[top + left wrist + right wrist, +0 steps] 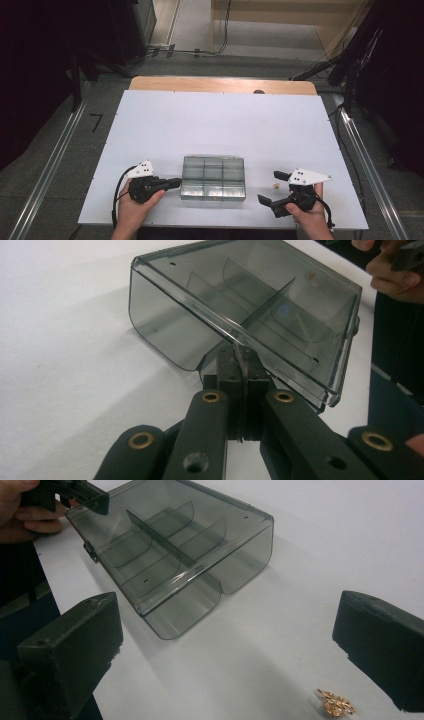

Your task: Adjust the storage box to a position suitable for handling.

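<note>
Fig. | My left gripper [172,183] fingers clenched on smoked compartment box [213,178] rim, lower centre of bench [220,120], steadying it | right gripper [273,187] fingers released, flanking copper trinket [337,704], lower right.

black gripper [170,183] bodies, brass rivets, white three-cornered plates, black cables

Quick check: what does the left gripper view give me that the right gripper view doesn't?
Left gripper view: the left gripper, jaws shut on the edge of the smoky compartment box, seen close up.

Right gripper view: the right gripper with jaws wide open, and a small copper-coloured piece lying on the white table between them.

Both: the clear box with its inner dividers, resting on the table.
</note>
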Demonstrator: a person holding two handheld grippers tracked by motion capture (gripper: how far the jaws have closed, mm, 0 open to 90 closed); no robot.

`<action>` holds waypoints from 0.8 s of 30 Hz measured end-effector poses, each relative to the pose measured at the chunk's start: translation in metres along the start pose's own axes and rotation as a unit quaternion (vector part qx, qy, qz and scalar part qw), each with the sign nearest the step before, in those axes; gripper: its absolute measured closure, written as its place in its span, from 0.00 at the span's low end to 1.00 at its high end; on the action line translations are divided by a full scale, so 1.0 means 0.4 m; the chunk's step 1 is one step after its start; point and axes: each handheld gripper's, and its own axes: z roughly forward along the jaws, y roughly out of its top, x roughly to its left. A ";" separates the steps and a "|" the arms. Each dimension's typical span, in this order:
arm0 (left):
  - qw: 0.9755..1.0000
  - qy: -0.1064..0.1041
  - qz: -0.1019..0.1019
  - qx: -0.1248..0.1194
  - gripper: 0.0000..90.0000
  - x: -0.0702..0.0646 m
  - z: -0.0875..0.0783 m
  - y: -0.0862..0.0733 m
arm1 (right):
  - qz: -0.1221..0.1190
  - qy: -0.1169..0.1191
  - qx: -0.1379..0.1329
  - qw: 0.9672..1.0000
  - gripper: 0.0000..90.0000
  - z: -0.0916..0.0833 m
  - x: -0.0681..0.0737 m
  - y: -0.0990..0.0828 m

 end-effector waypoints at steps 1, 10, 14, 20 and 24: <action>1.000 0.000 0.000 -0.001 1.00 -0.001 0.002 0.000 | 0.000 0.003 0.000 1.000 0.01 -0.001 -0.002 0.000; 1.000 -0.005 -0.005 0.000 1.00 -0.011 0.022 0.007 | -0.003 0.014 0.015 1.000 0.20 0.012 -0.007 0.000; 1.000 -0.005 -0.007 -0.002 1.00 -0.017 0.036 0.012 | -0.008 0.018 0.020 1.000 0.38 0.014 -0.009 -0.002; 1.000 -0.005 -0.009 -0.001 1.00 -0.029 0.056 0.019 | -0.011 0.013 0.029 0.999 0.55 0.016 -0.013 -0.008; 1.000 -0.004 -0.006 -0.001 1.00 -0.037 0.067 0.022 | -0.021 0.012 0.036 0.999 0.65 0.016 -0.014 -0.013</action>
